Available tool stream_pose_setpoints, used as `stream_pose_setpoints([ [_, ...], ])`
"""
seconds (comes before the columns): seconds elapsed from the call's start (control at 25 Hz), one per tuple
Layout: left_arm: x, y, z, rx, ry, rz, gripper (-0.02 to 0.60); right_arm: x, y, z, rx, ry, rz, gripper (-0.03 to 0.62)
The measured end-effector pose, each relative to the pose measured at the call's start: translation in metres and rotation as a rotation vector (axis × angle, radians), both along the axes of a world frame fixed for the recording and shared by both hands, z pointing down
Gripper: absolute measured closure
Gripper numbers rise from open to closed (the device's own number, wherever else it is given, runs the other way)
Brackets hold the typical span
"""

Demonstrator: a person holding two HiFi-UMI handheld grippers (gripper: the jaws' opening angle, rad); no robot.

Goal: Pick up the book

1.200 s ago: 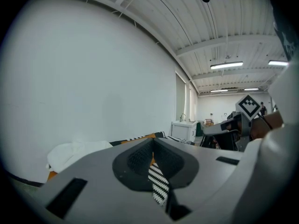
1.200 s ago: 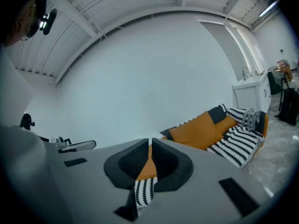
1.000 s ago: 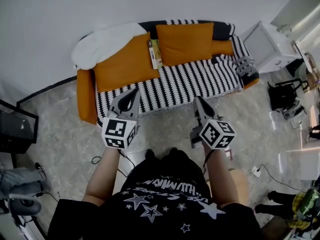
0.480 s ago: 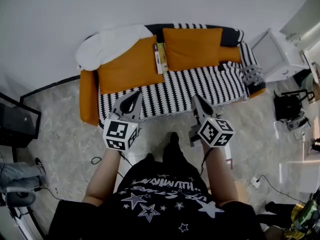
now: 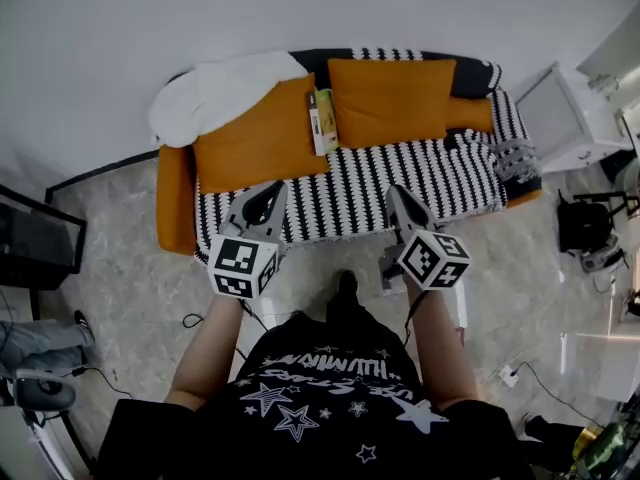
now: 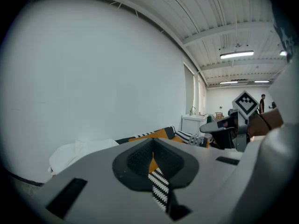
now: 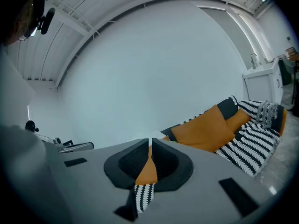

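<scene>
Holds the left gripper [image 5: 266, 196] closed on nothing, well apart from the thin yellow-green and white book [image 5: 321, 121] up at 1 o'clock from it, and holds the right gripper [image 5: 398, 200] pressed together and empty too, with that book at 11 o'clock. Stands on grey marbled floor tiles [image 5: 130, 268] before a black-and-white striped sofa [image 5: 350, 183] set against a plain white wall [image 5: 300, 8]. Across the sofa from 9 to 3 o'clock: crumpled white blanket [image 5: 215, 88], big orange cushion [image 5: 255, 138], the book propped on edge in the gap, second orange cushion [image 5: 390, 98]; white cabinet [image 5: 565, 118] just beyond the sofa's right end.
</scene>
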State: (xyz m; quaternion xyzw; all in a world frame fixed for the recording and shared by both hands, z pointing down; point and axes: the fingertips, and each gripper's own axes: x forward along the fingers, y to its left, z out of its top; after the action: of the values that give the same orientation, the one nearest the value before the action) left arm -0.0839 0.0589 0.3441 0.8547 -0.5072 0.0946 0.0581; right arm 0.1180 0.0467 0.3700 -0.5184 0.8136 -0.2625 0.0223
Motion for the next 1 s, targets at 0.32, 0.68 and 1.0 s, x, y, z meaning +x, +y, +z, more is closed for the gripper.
stream_pose_setpoints([
  [0.32,0.013,-0.037,-0.003,-0.005,-0.03,-0.056,0.571,0.023,-0.046,0.005,-0.01,-0.043,-0.032,0.556],
  [0.68,0.04,-0.069,-0.004,-0.014,-0.025,-0.095,0.572,0.048,-0.091,0.004,-0.005,-0.065,-0.079,0.556],
  [1.0,0.066,-0.09,0.007,-0.054,-0.019,-0.122,0.572,0.074,-0.115,0.011,-0.02,-0.066,-0.107,0.557],
])
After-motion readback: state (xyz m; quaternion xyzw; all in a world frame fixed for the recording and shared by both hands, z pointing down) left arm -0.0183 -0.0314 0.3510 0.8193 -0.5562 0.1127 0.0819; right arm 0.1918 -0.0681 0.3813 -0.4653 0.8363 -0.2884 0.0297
